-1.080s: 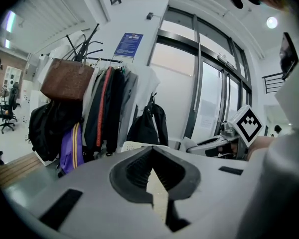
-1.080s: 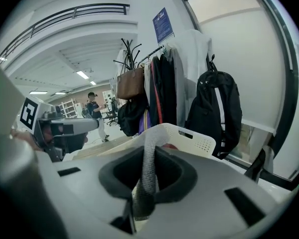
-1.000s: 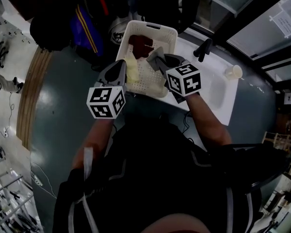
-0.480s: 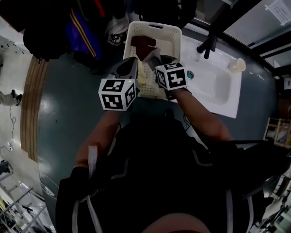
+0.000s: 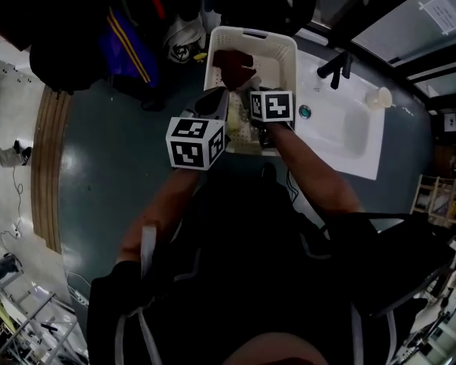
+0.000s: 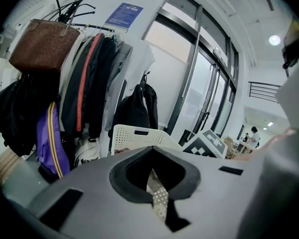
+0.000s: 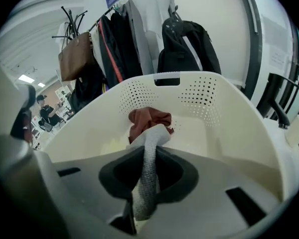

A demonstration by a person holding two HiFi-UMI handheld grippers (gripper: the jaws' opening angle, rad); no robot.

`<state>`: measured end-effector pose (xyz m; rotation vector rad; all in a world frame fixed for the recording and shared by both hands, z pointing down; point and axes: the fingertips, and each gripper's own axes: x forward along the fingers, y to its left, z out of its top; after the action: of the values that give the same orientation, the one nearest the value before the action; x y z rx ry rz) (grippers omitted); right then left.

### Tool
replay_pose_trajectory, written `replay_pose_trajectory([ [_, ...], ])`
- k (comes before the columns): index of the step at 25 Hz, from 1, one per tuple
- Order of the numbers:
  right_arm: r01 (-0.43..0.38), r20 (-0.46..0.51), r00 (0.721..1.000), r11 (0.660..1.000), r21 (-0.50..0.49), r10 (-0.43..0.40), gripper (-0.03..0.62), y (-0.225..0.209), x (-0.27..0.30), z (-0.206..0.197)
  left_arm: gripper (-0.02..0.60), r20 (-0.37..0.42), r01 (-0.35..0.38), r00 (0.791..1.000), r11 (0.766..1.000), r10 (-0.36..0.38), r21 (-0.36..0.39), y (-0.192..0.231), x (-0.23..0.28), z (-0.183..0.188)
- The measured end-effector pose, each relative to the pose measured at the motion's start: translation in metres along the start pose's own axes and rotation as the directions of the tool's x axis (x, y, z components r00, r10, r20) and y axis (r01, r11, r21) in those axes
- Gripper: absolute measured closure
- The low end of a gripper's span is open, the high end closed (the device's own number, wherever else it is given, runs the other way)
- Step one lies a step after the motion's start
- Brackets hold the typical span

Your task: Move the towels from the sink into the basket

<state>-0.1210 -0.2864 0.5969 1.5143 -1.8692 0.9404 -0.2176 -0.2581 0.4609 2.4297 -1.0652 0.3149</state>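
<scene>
Grey towel (image 7: 148,173) between right jaws, blue notice (image 6: 123,15) unreadable

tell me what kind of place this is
Probably a lab or office corner, not a home: a white sink stands close to hanging jackets and bags, near tall glass doors.

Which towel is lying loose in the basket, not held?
The dark red towel, inside the basket. The grey towel is pinched in the right gripper, the cream towel in the left gripper.
</scene>
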Motion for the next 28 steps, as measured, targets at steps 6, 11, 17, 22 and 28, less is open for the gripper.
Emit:
replay_pose_trajectory([
  [6,0.030,-0.092,0.995,0.999,0.020,-0.028,0.542,-0.008,0.030,-0.022,0.579,-0.009,0.011,1.000,1.000,-0.011,-0.008,0.004,-0.005,-0.001],
  [11,0.065,-0.137,0.988,0.998,-0.012,-0.066,0.540,-0.016,0.042,-0.033,0.578,-0.004,0.001,1.000,1.000,-0.001,-0.029,0.009,-0.009,-0.002],
  [17,0.055,-0.138,0.989,0.998,-0.020,-0.057,0.520,-0.015,0.050,-0.038,0.579,-0.013,0.002,1.000,1.000,-0.002,-0.029,0.010,-0.012,-0.005],
  [22,0.062,-0.147,0.987,0.998,-0.028,-0.066,0.444,-0.016,0.047,-0.040,0.578,-0.012,-0.004,1.000,1.000,0.003,-0.027,0.012,-0.013,-0.006],
  [28,0.066,-0.089,0.993,0.996,-0.064,-0.071,0.410,-0.011,0.032,-0.022,0.578,-0.007,-0.002,1.000,1.000,0.002,-0.020,0.008,-0.018,-0.005],
])
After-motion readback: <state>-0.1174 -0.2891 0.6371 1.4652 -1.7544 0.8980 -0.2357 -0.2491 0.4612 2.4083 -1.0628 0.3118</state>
